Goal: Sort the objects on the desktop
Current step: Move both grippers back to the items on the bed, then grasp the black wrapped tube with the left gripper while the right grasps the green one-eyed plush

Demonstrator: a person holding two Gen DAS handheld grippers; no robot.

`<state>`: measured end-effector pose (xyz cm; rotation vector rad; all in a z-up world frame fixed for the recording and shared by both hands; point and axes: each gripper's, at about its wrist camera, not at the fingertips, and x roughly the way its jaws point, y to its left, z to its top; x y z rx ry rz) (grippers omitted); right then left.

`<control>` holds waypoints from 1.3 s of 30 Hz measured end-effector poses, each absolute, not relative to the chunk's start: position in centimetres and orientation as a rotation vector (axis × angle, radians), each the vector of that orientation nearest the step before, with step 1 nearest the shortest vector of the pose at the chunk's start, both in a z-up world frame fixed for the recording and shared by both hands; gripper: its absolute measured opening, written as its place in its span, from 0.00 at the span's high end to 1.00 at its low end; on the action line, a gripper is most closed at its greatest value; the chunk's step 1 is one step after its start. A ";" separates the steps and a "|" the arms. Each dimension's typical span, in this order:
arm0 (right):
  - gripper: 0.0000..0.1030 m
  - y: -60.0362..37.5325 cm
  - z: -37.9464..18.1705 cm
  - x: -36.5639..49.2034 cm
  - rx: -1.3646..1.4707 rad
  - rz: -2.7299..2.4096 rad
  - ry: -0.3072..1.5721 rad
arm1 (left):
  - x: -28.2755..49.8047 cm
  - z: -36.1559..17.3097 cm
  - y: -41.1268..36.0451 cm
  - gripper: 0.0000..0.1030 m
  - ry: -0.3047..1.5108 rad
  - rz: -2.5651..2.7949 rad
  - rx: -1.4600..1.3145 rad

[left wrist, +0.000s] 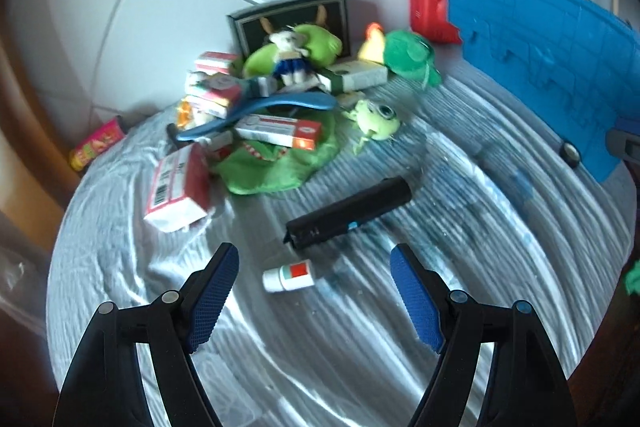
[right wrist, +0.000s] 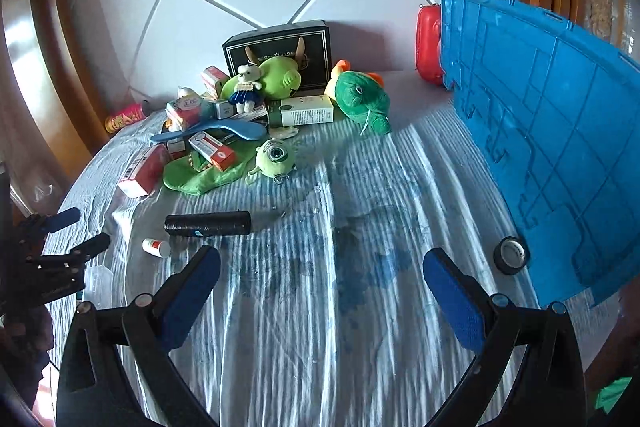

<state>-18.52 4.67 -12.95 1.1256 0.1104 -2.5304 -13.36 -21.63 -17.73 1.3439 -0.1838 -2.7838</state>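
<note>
Striped cloth-covered table (right wrist: 320,327), black tube (right wrist: 208,223), small bottle (right wrist: 156,247), tape roll (right wrist: 511,254)

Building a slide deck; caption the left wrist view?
Open left gripper hovers over a small white bottle and black cylinder.

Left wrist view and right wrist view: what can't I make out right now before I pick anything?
- Left wrist view: motion blur smears the print on the small white bottle and black cylinder.
- Both views: the blue crate hides most of the red case; its inside is unseen.
- Right wrist view: the left hand-held gripper is cut by the left edge.
- Pile boxes: labels too small.
</note>
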 end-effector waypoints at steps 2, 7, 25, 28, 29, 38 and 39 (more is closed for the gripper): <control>0.00 3.6 -13.8 -19.3 1.162 -2.500 0.141 | -16.0 -19.3 -21.6 0.24 -0.184 -2.821 1.447; 0.00 -0.3 -15.3 -22.6 1.109 -2.411 0.257 | -21.4 -22.6 -22.0 0.24 -0.144 -2.822 1.576; 0.25 -14.6 -28.1 -43.4 1.421 -2.058 0.463 | -27.2 -28.7 -21.7 0.24 -0.308 -2.907 1.848; 0.36 -14.9 -28.9 -44.2 1.447 -2.059 0.444 | -27.2 -29.9 -21.3 0.24 -0.385 -2.877 1.877; 0.36 -15.1 -29.0 -44.3 1.446 -2.064 0.447 | -27.3 -30.4 -21.4 0.22 -0.383 -2.860 1.891; 0.43 -14.7 -28.4 -42.8 1.399 -2.090 0.492 | -26.8 -29.5 -21.4 0.59 -0.344 -2.849 1.840; 0.43 -14.5 -28.1 -42.5 1.387 -2.095 0.492 | -26.3 -29.5 -21.4 0.62 -0.344 -2.841 1.826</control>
